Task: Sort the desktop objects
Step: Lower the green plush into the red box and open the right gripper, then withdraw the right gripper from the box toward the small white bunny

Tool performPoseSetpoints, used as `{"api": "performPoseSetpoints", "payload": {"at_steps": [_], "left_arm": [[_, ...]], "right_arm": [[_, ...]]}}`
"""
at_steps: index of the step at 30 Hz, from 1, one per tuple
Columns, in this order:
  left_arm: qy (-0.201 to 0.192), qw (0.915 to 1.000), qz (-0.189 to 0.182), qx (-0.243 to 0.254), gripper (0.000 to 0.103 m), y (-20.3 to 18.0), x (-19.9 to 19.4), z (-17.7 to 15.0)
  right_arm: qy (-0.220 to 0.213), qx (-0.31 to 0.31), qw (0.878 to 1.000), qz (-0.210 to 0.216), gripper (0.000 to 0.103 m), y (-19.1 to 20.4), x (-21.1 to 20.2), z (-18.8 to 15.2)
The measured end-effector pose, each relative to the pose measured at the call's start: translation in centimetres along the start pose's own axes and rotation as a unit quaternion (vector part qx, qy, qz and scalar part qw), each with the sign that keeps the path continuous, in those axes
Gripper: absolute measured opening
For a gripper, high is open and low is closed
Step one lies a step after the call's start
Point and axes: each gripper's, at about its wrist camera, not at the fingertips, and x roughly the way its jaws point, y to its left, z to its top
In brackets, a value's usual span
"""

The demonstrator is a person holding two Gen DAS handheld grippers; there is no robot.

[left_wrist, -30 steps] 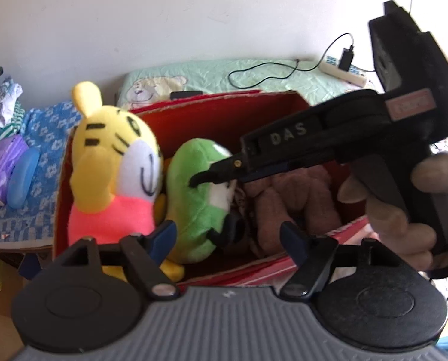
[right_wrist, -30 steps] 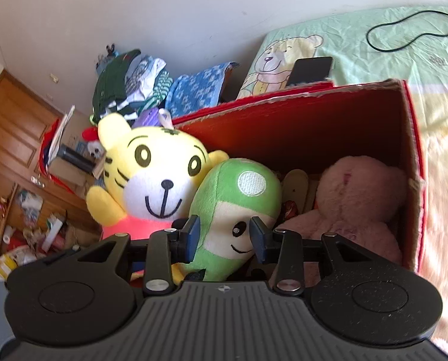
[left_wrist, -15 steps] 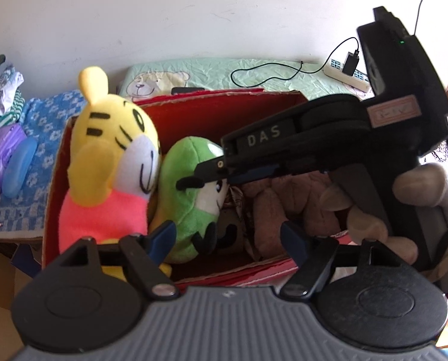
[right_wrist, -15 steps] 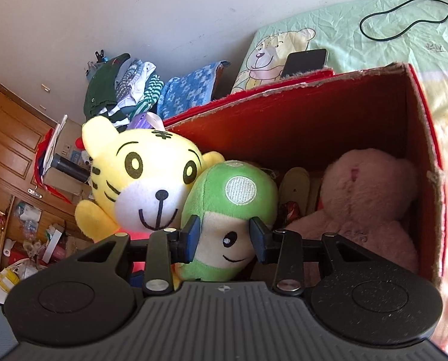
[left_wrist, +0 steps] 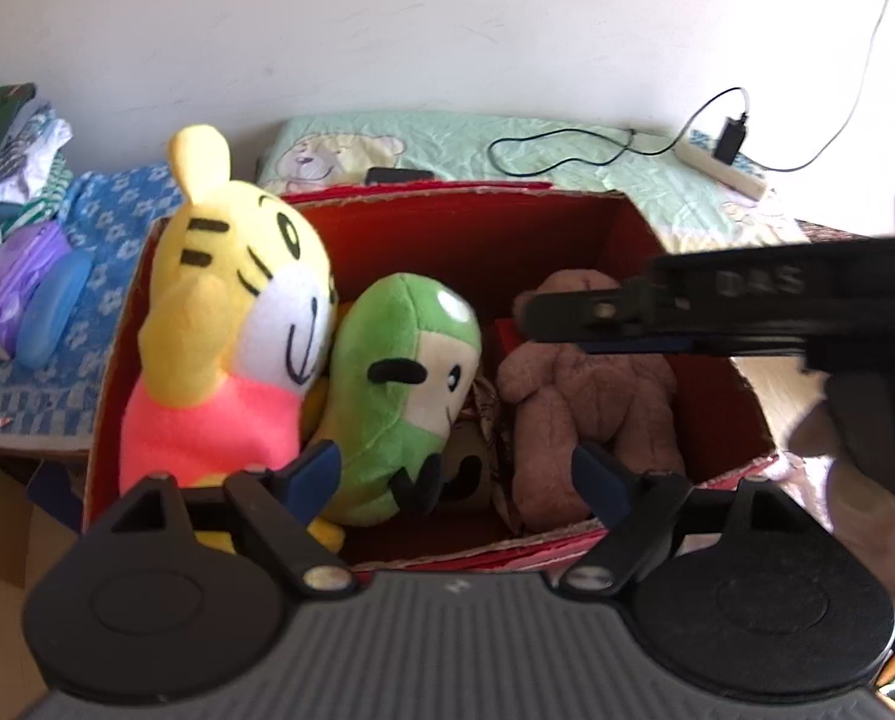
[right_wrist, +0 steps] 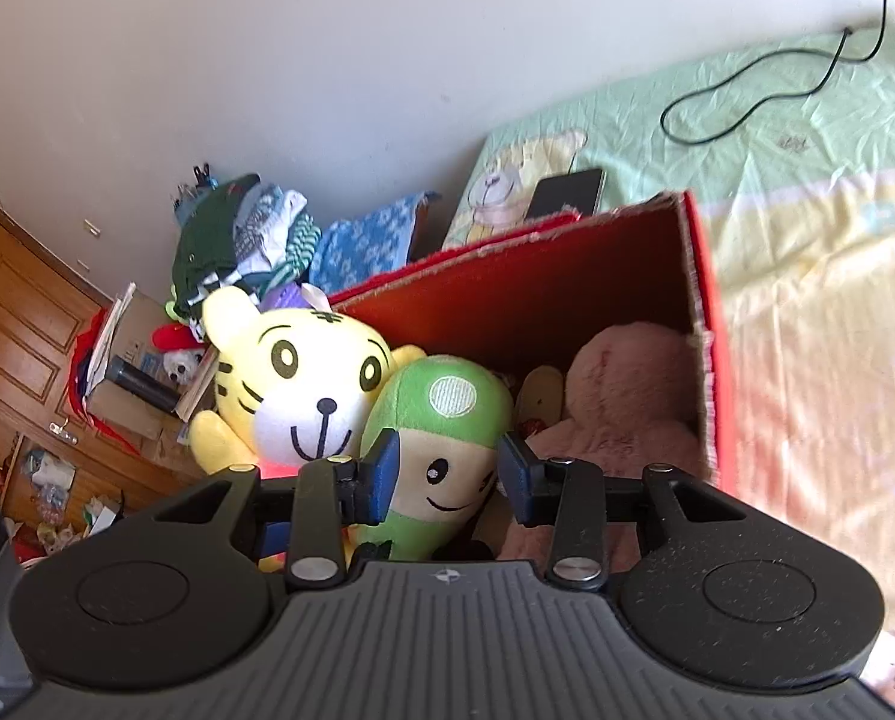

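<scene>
In the red box (left_wrist: 675, 252), a yellow tiger toy (left_wrist: 231, 324) stands leftmost, a green toy (left_wrist: 399, 384) beside it, a brown bear (left_wrist: 591, 384) rightmost. The left claw (left_wrist: 456, 477) has just been spreading, nothing gripped. The right claw (right_wrist: 447, 480) stands apart, gripping nothing, the green toy's face showing between its fingers.

A plain white wall (right_wrist: 339, 60) fills the view from ten to two o'clock. Below it lies a pale green bedsheet printed with a cartoon bear (right_wrist: 777, 138), sunlit toward three o'clock. At nine o'clock stands a brown panelled wooden door (right_wrist: 9, 324), with cluttered cardboard boxes (right_wrist: 129, 396) beside it.
</scene>
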Motion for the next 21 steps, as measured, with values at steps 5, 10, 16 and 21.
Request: {"api": "performPoseSetpoints", "payload": {"at_steps": [5,10,16,21], "left_arm": [[0.009,0.9988,0.044,-0.019,0.085,-1.8,-0.9,-0.6],[0.018,0.995,0.091,-0.038,0.085,-3.2,-0.2,-0.8],[0.011,0.9897,0.131,-0.057,0.086,-5.3,0.0,-0.4],[0.007,0.9845,0.161,-0.07,0.09,-6.3,0.8,-0.2]], "right_arm": [[0.001,-0.018,1.0,0.006,0.041,-0.2,-1.1,-0.5],[0.009,-0.024,1.0,0.016,0.041,-1.0,-2.5,-1.0],[0.017,-0.032,0.999,0.026,0.041,-2.0,-3.7,-1.5],[0.02,-0.044,0.998,0.036,0.041,-2.4,-4.3,-1.9]]}}
